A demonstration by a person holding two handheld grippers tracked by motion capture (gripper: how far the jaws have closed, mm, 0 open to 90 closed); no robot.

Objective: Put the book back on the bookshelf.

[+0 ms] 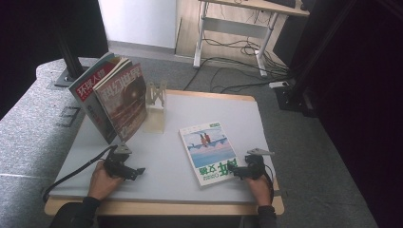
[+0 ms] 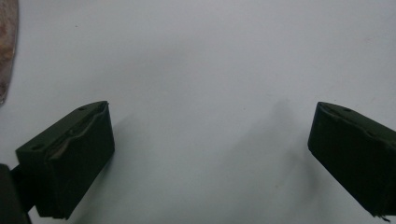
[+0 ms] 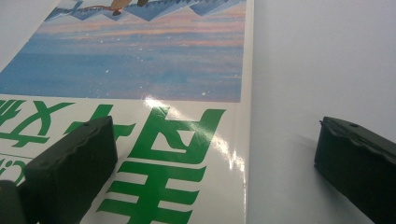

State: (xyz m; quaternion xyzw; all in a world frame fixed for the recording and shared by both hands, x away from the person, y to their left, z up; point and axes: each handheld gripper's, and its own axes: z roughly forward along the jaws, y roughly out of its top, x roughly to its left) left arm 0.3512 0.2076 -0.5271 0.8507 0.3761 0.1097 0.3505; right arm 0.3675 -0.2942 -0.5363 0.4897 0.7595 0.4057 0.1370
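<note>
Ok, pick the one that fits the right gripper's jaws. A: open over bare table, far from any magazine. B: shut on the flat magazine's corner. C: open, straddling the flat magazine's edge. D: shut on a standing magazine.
C: in the right gripper view the right gripper has its jaws wide apart, one over the magazine cover, the other over the bare table.

Both forearms wear dark sleeves, and each hand grips a black gripper, the left gripper point(image 1: 135, 172) trailing a black cable, the right gripper point(image 1: 231, 171) topped by a grey three-cornered plate.
</note>
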